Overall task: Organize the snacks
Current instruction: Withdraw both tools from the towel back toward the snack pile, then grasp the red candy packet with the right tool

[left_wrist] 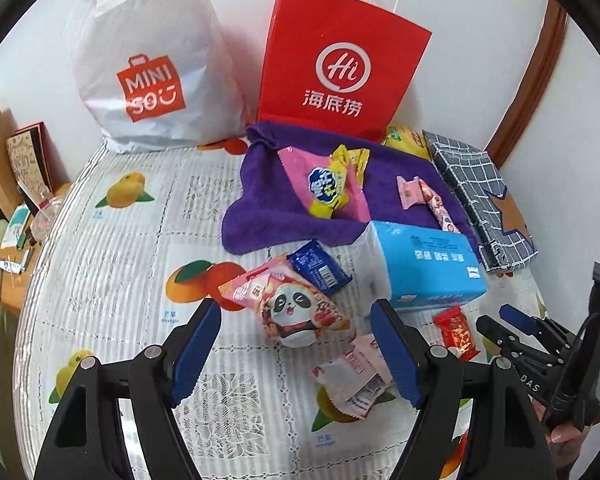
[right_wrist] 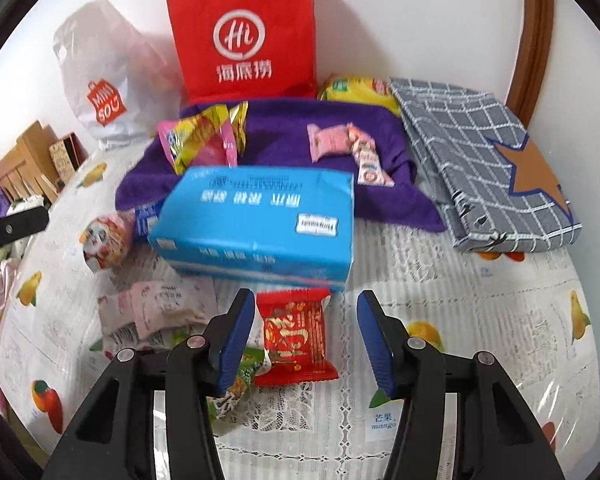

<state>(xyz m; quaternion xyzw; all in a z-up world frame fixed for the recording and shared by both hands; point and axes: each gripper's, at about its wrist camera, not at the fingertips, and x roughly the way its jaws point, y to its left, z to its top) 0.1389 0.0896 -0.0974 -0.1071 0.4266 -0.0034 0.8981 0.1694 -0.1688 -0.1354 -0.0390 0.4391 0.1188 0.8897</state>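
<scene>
My left gripper (left_wrist: 296, 316) is open, low over the table, with a panda-print snack pack (left_wrist: 296, 312) lying between and just beyond its fingertips. A pink-and-white packet (left_wrist: 352, 376) lies by its right finger, and a small blue packet (left_wrist: 320, 268) sits behind the panda pack. My right gripper (right_wrist: 306, 304) is open around a red snack packet (right_wrist: 296, 340) on the tablecloth; the left pad is at the packet's edge and the right pad stands clear. The right gripper (left_wrist: 496, 318) also shows in the left wrist view beside the red packet (left_wrist: 456, 332).
A blue tissue pack (right_wrist: 256, 224) lies just behind the red packet. Beyond it a purple cloth (right_wrist: 284, 136) holds pink and yellow snack packs (right_wrist: 204, 140). A grey checked fabric case (right_wrist: 480, 160) lies right. A red paper bag (right_wrist: 244, 36) and white plastic bag (left_wrist: 148, 64) stand at the wall.
</scene>
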